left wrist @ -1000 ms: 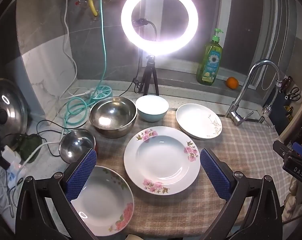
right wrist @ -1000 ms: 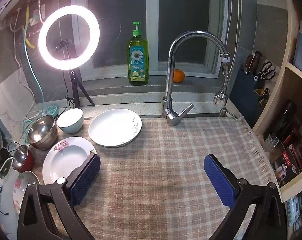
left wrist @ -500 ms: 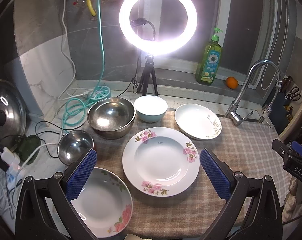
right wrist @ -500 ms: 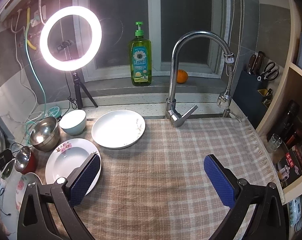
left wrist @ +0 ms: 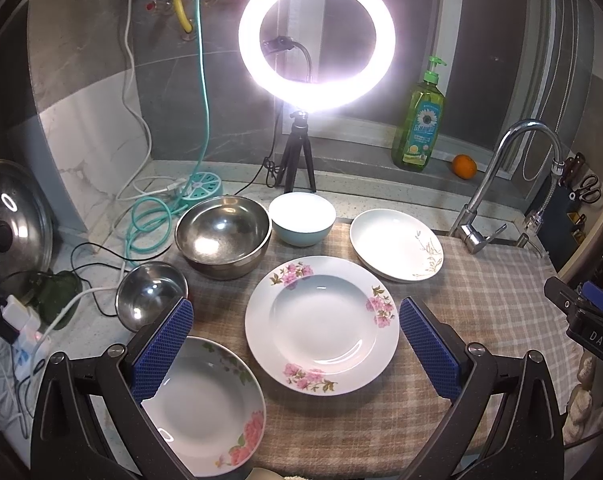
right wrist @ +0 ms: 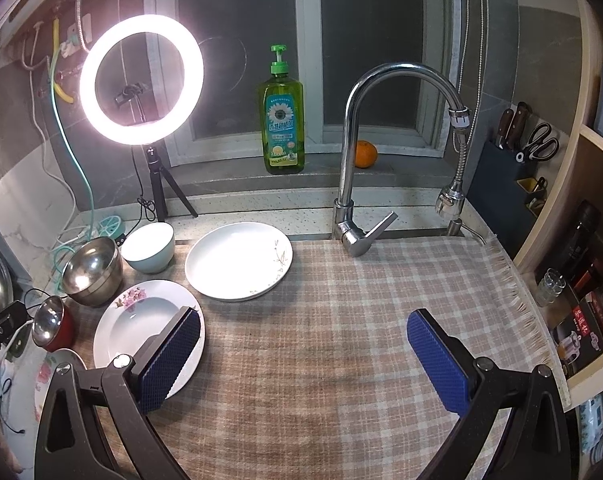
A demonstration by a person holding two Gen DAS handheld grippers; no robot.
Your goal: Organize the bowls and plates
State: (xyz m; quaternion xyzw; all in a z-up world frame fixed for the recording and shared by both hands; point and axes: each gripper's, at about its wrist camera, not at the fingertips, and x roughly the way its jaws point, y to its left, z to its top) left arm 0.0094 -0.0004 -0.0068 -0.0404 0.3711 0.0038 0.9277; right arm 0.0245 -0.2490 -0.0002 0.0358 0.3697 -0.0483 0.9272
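On the checked cloth lies a white plate with pink flowers (left wrist: 321, 326), framed between the fingers of my open left gripper (left wrist: 295, 344), which hovers above it and holds nothing. A second flowered plate (left wrist: 205, 408) sits at the near left, partly under the left finger. Behind are a large steel bowl (left wrist: 223, 236), a small steel bowl (left wrist: 151, 300), a pale blue bowl (left wrist: 301, 218) and a plain white plate (left wrist: 395, 244). My right gripper (right wrist: 303, 354) is open over bare cloth, its left finger overlapping the pink-flowered plate (right wrist: 141, 320); the white plate (right wrist: 239, 260) lies ahead.
A lit ring light on a tripod (left wrist: 317, 40) stands behind the bowls, with cables (left wrist: 141, 216) and a pot lid (left wrist: 9, 224) at left. The faucet (right wrist: 365, 152), a soap bottle (right wrist: 281, 120) and an orange (right wrist: 365, 154) line the back. Shelves (right wrist: 581, 280) border the right.
Both views drift slightly: the left gripper has shifted a little so the dishes sit lower and leftward; the right gripper has moved a little left. Both stay open and the dishes have not moved.
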